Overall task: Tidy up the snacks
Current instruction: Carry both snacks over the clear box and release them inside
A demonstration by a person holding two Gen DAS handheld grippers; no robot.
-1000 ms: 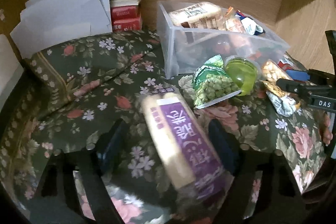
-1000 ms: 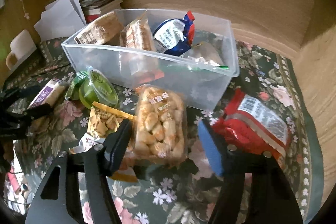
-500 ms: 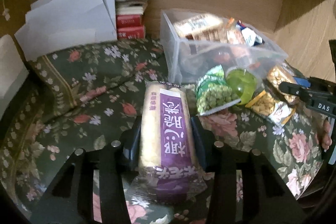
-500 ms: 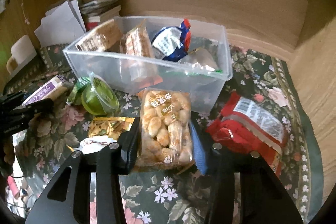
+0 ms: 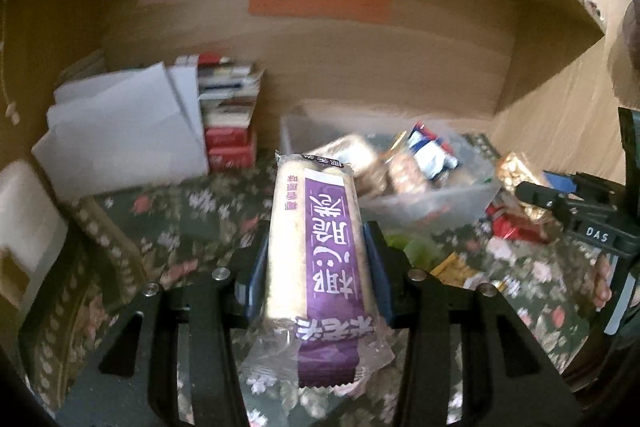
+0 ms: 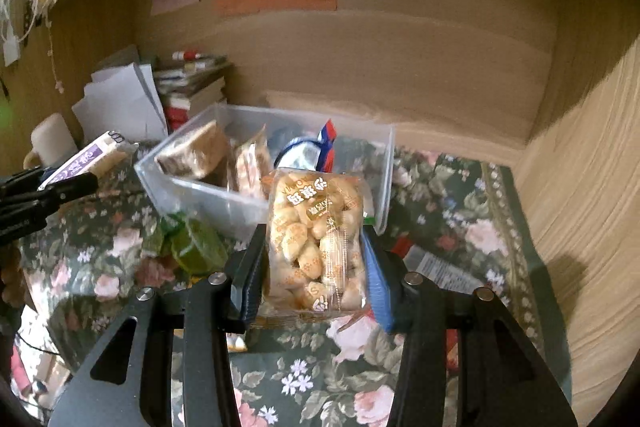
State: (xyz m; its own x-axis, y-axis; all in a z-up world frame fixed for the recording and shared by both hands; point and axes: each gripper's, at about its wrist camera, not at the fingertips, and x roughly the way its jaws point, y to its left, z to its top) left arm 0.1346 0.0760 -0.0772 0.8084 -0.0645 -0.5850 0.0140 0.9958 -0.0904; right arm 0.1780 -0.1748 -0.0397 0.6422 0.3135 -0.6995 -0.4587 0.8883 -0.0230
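In the left wrist view, the left gripper (image 5: 316,267) squeezes a long purple snack pack (image 5: 320,251) between its two fingers. The pack is lifted above the flowery cloth (image 5: 132,251) on the bench. Its far end covers part of the clear bin (image 5: 436,203), which sits behind it with other snacks inside. This picture is blurry, so the snacks in the bin are hard to make out. Something green (image 5: 416,247) peeks out beside the right finger, mostly hidden. The right gripper shows at the right edge, partly cut off.

In the right wrist view, the right gripper (image 6: 316,263) clamps a clear bag of puffy snacks (image 6: 318,239). The bag is held up in front of the clear bin (image 6: 192,195) and hides part of its front wall. A red pack (image 6: 436,267) lies on the cloth, mostly hidden behind the right finger. A green cup (image 6: 200,247) lies by the bin. The left gripper with its purple pack shows at the left edge.
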